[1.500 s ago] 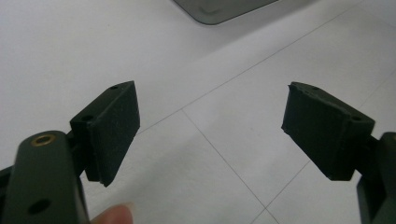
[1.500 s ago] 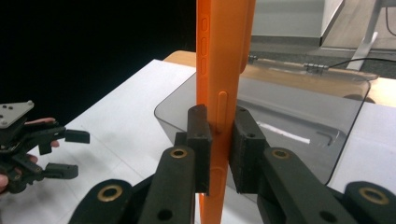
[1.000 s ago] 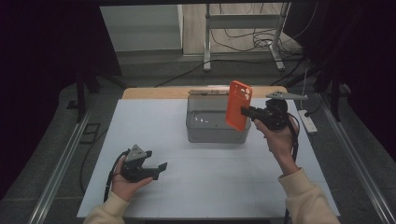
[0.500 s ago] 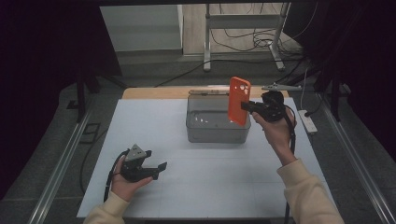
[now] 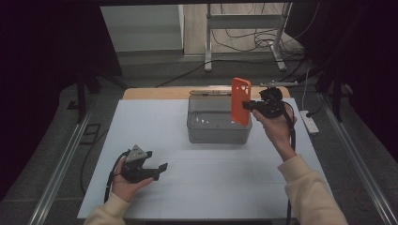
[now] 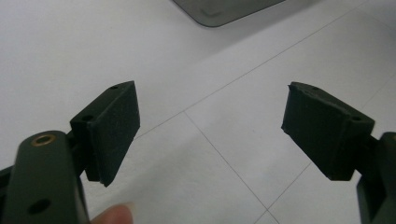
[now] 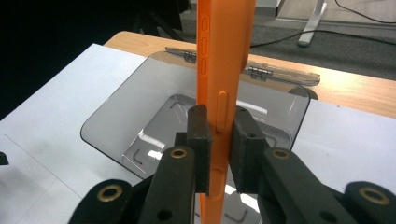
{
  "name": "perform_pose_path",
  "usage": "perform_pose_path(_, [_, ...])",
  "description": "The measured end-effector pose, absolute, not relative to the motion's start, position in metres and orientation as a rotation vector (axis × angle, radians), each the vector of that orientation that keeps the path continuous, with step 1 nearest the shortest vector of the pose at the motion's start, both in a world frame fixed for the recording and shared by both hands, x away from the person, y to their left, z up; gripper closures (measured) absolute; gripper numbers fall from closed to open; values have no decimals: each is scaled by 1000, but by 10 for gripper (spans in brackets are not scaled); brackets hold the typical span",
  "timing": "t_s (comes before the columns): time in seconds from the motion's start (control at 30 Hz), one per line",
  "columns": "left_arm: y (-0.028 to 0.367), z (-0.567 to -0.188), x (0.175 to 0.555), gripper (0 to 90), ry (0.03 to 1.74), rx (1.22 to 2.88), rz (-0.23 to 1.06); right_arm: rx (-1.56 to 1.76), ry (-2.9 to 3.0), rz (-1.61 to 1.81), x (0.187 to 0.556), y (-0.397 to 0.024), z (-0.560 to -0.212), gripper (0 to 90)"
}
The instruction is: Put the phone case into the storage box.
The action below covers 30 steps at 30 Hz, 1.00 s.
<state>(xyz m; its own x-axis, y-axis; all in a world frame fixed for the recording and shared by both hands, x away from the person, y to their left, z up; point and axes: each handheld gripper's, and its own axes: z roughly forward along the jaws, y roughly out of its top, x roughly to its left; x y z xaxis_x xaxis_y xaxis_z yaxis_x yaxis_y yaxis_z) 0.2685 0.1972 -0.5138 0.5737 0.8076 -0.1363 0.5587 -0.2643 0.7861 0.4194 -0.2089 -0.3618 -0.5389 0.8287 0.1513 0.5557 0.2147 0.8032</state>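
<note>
A white table [image 5: 197, 187] carries a clear open box [image 5: 218, 124].

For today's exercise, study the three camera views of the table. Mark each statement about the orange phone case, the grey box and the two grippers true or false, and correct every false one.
1. The right gripper has its fingers clamped on the orange phone case. True.
2. The phone case lies flat on the white table. False: it is held upright in the air, above the grey box.
3. The left gripper is open with nothing between its fingers. True.
4. The grey box has its lid shut. False: it is open, and its inside shows in the right gripper view.
5. The left gripper rests inside the box. False: it is near the table's front left, away from the box.
</note>
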Motion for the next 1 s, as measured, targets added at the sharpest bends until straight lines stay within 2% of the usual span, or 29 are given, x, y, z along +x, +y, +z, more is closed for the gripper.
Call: perform_pose_path(1.0, [198, -513, 269, 189, 1097, 1957, 372, 1399, 2299, 1045, 449, -197, -368, 795])
